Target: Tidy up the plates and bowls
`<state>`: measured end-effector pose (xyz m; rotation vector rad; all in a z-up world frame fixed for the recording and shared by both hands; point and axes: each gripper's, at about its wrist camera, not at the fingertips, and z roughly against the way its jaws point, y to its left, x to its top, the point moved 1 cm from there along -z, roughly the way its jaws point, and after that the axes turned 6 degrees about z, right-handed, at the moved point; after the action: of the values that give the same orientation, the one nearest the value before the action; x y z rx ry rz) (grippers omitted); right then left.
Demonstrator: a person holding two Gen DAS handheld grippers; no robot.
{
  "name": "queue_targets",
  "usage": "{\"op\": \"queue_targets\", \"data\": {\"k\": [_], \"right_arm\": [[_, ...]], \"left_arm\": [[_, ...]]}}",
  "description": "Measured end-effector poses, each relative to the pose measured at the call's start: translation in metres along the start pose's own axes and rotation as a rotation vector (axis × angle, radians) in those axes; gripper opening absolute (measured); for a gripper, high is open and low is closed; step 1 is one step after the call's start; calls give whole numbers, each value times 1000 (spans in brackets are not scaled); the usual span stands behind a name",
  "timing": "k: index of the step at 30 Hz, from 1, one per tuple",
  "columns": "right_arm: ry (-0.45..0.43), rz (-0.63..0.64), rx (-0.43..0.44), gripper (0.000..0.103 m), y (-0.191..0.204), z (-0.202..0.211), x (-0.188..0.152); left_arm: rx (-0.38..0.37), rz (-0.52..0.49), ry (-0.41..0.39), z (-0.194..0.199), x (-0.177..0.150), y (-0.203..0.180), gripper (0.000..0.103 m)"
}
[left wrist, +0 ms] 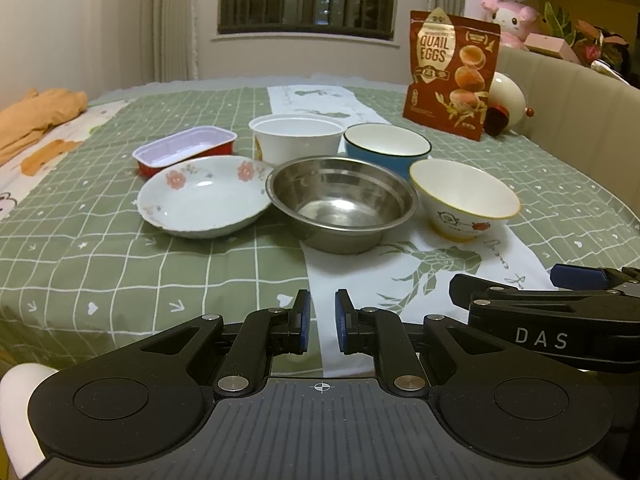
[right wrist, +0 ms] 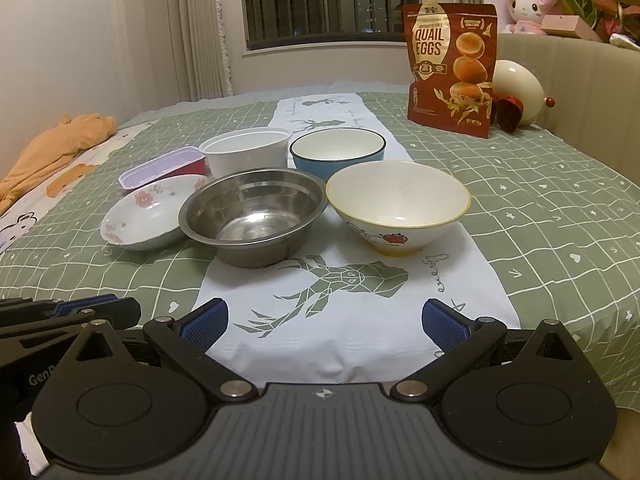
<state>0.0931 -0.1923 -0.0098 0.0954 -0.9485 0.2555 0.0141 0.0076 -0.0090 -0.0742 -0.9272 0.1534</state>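
Plates and bowls wait well ahead of both tongs, clustered on the green checked bedcover (right wrist: 560, 216). The left gripper (left wrist: 322, 322) is pressed nearly together on nothing; the right gripper (right wrist: 324, 322) stands spread and empty. Nearest sits the steel bowl (right wrist: 252, 216): probably light, stiff and slippery, best pinched at its rolled rim. Beside it, the yellow-rimmed ceramic bowl (right wrist: 398, 208) and chipped floral plate (right wrist: 148, 212) look heavier and breakable. Behind stand the blue bowl (right wrist: 338, 152), white tub (right wrist: 246, 150) and red tray (right wrist: 164, 166).

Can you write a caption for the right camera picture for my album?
Steel bowl, cartoon bowl and flowered plate wait on the green bed before the open right hand-held gripper.
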Motion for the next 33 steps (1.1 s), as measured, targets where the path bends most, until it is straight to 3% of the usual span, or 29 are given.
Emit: {"op": "queue_targets", "data": {"k": [15, 23, 26, 30, 33], "right_arm": [[23, -25, -2, 103, 1, -28, 10], [39, -155, 15, 103, -9, -50, 22], [31, -210, 19, 103, -11, -57, 31], [65, -292, 36, 103, -12, -77, 39], [114, -328, 28, 103, -10, -98, 39]], "left_arm": [[-6, 21, 13, -32, 11, 20, 15], [-31, -9, -46, -55, 57, 30, 15], [-103, -16, -59, -66, 96, 32, 15], [-271, 44, -14, -90, 152, 46, 15], [-391, 24, 21, -109, 163, 69, 15]]}}
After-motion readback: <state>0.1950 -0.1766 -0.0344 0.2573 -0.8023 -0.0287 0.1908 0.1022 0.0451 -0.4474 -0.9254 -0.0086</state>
